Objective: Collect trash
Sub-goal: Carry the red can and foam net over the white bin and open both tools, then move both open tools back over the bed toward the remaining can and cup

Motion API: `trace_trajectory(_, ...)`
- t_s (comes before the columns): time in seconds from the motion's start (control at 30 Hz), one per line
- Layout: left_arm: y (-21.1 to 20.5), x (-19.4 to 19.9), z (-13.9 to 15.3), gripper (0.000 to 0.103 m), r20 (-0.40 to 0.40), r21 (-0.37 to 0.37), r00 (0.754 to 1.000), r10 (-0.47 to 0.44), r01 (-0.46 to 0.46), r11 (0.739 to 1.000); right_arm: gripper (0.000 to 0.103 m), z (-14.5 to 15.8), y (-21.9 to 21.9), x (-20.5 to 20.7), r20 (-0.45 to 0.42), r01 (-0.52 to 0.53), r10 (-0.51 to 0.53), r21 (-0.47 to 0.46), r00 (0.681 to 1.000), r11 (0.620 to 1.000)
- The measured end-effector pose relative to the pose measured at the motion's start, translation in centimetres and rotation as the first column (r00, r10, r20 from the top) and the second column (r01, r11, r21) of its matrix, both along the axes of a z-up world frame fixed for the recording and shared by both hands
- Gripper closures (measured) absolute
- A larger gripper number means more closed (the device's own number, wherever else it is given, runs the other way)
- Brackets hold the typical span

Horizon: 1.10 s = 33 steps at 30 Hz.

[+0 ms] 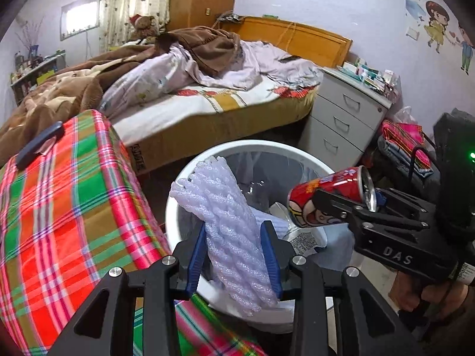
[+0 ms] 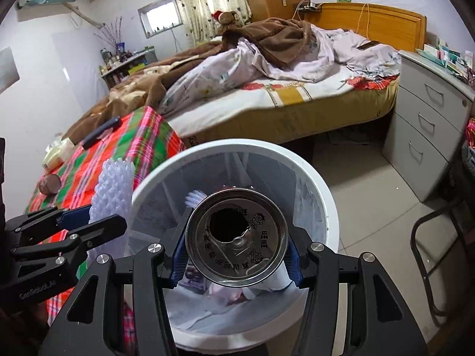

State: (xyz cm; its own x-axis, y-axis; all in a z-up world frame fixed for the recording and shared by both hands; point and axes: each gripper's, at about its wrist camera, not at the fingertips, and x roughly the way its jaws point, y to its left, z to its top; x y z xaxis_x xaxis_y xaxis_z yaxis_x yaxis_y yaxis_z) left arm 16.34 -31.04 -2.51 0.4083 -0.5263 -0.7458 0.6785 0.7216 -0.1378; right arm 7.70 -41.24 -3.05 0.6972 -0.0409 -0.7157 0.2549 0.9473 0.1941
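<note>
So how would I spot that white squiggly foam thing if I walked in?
Find the white trash bin on the floor between the bed and the plaid-covered table. Over its rim, the left tool grips the foam net sleeve: pale, ribbed mesh tube. The right tool beside it holds a red can, shiny and hard by contrast.

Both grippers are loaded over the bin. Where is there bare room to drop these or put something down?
The bin has open liner at its far side; paper scraps crowd the near bottom. Bare floor tiles lie between bin and drawer cabinet. The plaid cloth is mostly free apart from a dark remote.
</note>
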Motion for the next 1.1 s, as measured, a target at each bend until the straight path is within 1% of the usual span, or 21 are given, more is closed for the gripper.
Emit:
trace_trajectory(0.1,-0.2,0.0,-0.5,0.064,-0.009,0.006,1.000,-0.002,0.002,1.000,0.048,-0.5,-0.1,0.2,-0.024,-0.008,0.008,-0.001,1.000,1.000)
trace_trajectory(0.17,-0.1,0.2,-0.7,0.058,-0.020,0.004,1.000,0.007,-0.007,1.000,0.048,-0.6,0.0,0.1,-0.029,-0.013,0.013,-0.004,0.999,1.000)
trace_trajectory(0.2,0.0,0.2,-0.8,0.058,-0.025,0.001,1.000,0.011,-0.011,1.000,0.048,-0.5,0.0,0.1,-0.025,-0.017,0.017,-0.005,1.000,1.000)
trace_trajectory(0.23,0.2,0.2,-0.7,0.058,-0.027,-0.004,1.000,0.015,-0.015,1.000,0.047,-0.4,0.1,0.0,-0.022,-0.017,0.017,-0.009,1.000,1.000)
trace_trajectory(0.27,0.3,0.2,-0.7,0.056,-0.023,-0.005,1.000,0.017,-0.017,1.000,0.043,-0.2,0.2,-0.1,-0.018,-0.014,0.014,-0.013,1.000,1.000)
trace_trajectory(0.3,0.4,0.2,-0.6,0.055,-0.019,-0.005,1.000,0.021,-0.021,1.000,0.041,-0.2,0.2,-0.1,-0.016,-0.013,0.013,-0.014,1.000,1.000)
trace_trajectory(0.37,0.9,0.2,-0.4,0.046,-0.018,-0.011,0.999,0.034,-0.034,0.999,0.040,-0.1,0.2,-0.1,-0.018,-0.011,0.011,-0.015,1.000,1.000)
trace_trajectory(0.77,4.7,-0.2,1.6,0.046,0.002,-0.066,0.995,0.098,-0.098,0.993,0.040,1.7,1.7,-0.3,0.034,-0.013,0.015,-0.041,0.999,0.999)
trace_trajectory(1.1,8.6,-0.7,2.9,0.046,0.030,-0.088,0.987,0.158,-0.154,0.984,0.040,2.5,4.1,0.0,0.062,-0.057,0.060,-0.049,0.996,0.997)
